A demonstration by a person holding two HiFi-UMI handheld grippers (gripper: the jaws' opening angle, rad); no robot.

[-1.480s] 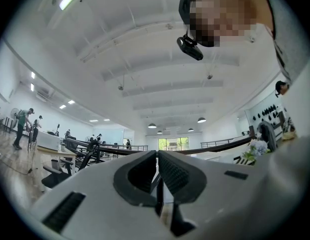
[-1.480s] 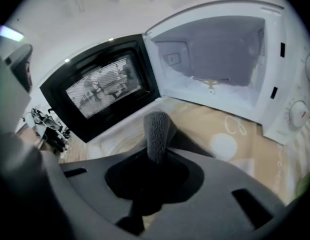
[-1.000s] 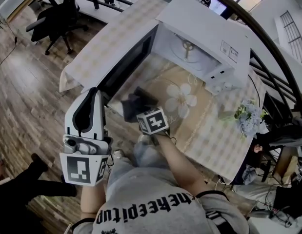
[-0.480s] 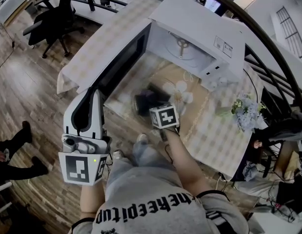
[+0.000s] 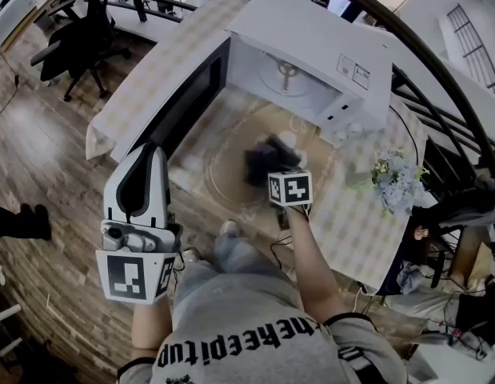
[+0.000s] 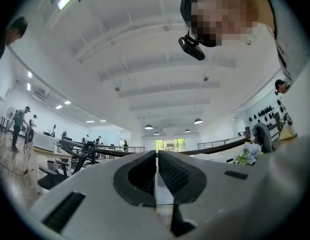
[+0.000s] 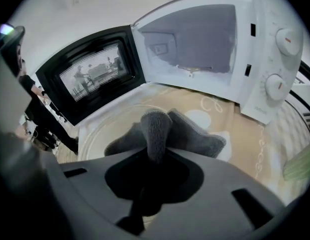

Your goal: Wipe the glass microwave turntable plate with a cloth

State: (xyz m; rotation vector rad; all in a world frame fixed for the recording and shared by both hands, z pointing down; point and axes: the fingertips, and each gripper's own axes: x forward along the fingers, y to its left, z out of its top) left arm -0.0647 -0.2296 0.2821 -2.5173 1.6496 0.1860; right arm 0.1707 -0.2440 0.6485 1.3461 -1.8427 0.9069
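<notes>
Wiping in hand: right gripper [image 7: 156, 151] clenched on dark grey fleece cloth [image 7: 195, 136], atop clear round glass turntable plate [image 7: 94, 134] near the open white microwave [image 5: 311, 38]. Left gripper [image 6: 157, 171] closed, empty, near left. Next, likely: sweep leftward, pressing evenly.

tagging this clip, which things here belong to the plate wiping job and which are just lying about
In the job: grey cloth, glass turntable plate, right tool gripping the cloth.
Just about: open microwave, bunch of flowers, office chair, left tool held aside, shut and empty.
</notes>
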